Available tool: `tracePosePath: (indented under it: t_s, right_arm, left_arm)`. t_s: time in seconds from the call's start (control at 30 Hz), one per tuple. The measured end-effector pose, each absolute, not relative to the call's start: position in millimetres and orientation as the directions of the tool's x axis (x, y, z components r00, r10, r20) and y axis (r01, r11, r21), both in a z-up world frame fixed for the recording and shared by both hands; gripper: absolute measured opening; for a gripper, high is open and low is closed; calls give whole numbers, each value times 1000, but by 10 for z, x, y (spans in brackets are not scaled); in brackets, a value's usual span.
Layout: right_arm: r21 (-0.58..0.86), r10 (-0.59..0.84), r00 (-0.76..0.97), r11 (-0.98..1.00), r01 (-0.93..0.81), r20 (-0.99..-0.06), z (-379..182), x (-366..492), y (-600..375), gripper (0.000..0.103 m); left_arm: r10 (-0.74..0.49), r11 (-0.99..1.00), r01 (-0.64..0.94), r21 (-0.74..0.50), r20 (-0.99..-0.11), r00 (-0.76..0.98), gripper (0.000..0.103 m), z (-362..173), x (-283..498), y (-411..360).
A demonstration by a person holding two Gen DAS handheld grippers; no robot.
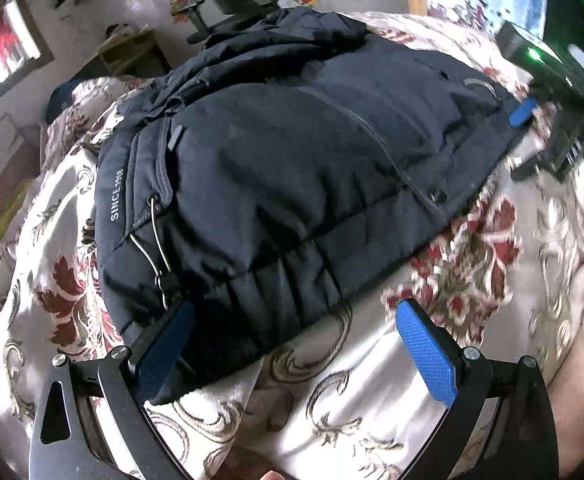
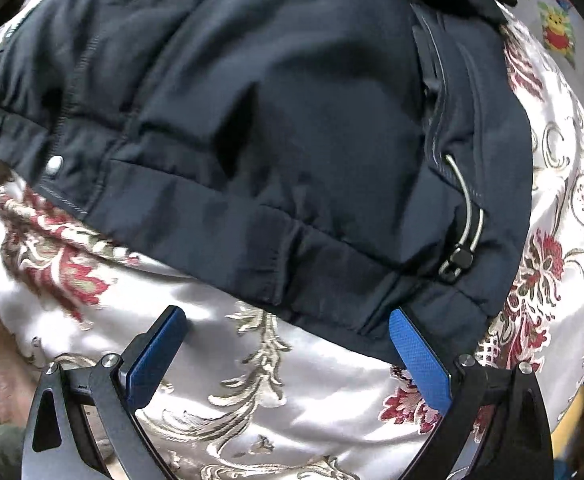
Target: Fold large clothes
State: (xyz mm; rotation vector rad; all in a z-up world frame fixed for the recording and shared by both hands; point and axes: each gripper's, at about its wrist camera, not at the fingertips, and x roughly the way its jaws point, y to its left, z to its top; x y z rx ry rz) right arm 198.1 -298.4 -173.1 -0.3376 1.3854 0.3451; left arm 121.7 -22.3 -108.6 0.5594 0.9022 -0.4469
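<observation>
Left wrist view: a puffy navy padded jacket [image 1: 292, 160] lies folded on a shiny floral satin bedspread [image 1: 372, 380]. The left gripper [image 1: 296, 320] gapes wide, hem at its eleven o'clock finger (contact unclear). Bare cloth lies nearer.

Right wrist view: the right gripper [image 2: 287, 320] is spread wide at the hem, empty.

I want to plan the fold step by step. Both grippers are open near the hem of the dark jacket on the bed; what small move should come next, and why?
Probably move both grippers forward and close them on the hem. The left gripper and right gripper are open and hold nothing, and the jacket lies spread on the floral bedspread, hem edge nearest the fingers.
</observation>
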Motion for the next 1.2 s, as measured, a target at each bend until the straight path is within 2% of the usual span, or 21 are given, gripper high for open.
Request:
tracePosePath:
  t_s: [0.27,0.4,0.57,0.87,0.97,1.1,1.2]
  right_arm:
    - [-137,-44,246,917,-376,-968,-1719,2062,-2988,102]
    - [-208,-99,302,912,-354,-948,-1684,2154,-2975,102]
    - [-136,-25,397,958,-253,-917,-1331,2325,-3212,101]
    - [15,116,382,966,-257,-917,-985,2617,-3340,101]
    - [27,130,376,963,-268,-917,-947,2645,-3311,101]
    - [45,149,373,961,-274,-916,-911,2693,-3291,101]
    - [65,168,394,963,-262,-904,-862,2695,-3299,101]
  left_arm:
    - [-38,711,567,416,-782,622,99,-1260,1124,-233]
    - [-19,707,553,441,-770,637,99,-1291,1132,-200]
    - [16,691,533,489,-747,665,99,-1320,1156,-204]
    - [26,689,523,502,-738,675,99,-1322,1225,-206]
    - [33,688,515,512,-730,682,99,-1316,1225,-216]
    - [80,689,470,552,-702,708,99,-1315,1253,-201]
    - [149,707,373,601,-641,753,99,-1232,1353,-148]
